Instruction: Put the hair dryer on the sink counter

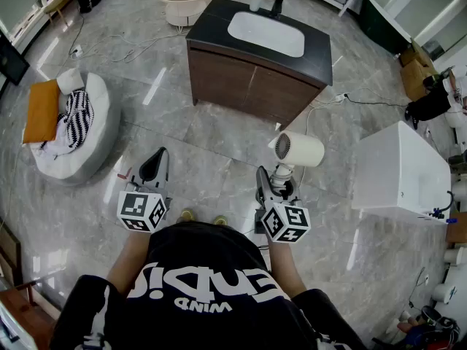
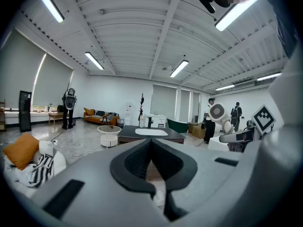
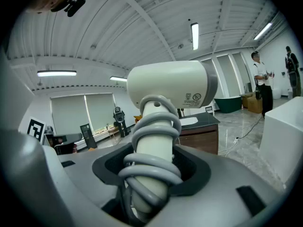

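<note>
Open floor lies between you and the sink counter; a white box stands to your right, a beanbag to your left.

Hair dryer — smooth cream plastic with a satin sheen; cord grey, rubbery, matt. Sink counter top dark and glossy; cabinet brown wood grain. Floor — polished grey stone, reflective.

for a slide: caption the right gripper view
Right hand-held gripper holding a hair dryer by its cord-wrapped handle, sink counter ahead
</note>
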`<action>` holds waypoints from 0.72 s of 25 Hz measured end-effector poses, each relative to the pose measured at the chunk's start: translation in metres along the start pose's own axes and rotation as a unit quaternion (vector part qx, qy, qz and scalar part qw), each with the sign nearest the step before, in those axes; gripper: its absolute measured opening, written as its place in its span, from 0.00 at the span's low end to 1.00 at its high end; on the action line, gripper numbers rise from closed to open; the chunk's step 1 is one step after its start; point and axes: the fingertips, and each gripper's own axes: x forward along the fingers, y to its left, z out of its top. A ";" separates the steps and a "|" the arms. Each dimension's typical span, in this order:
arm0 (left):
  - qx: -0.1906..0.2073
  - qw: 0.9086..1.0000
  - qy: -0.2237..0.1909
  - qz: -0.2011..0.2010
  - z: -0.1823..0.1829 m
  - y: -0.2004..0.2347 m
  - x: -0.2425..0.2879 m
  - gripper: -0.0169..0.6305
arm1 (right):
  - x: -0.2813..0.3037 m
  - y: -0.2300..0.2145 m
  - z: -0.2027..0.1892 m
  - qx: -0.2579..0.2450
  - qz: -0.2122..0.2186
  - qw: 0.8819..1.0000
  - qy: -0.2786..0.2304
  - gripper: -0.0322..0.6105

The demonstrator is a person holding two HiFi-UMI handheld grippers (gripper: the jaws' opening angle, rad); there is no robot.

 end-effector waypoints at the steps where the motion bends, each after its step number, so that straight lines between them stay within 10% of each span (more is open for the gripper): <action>1: 0.000 1.000 0.000 0.000 0.000 -0.002 -0.001 0.04 | -0.002 -0.001 0.000 0.004 0.000 1.000 -0.001 0.44; 18: -0.008 0.999 -0.011 0.029 -0.001 -0.029 0.011 0.04 | -0.011 -0.021 0.004 -0.002 0.053 0.998 0.017 0.44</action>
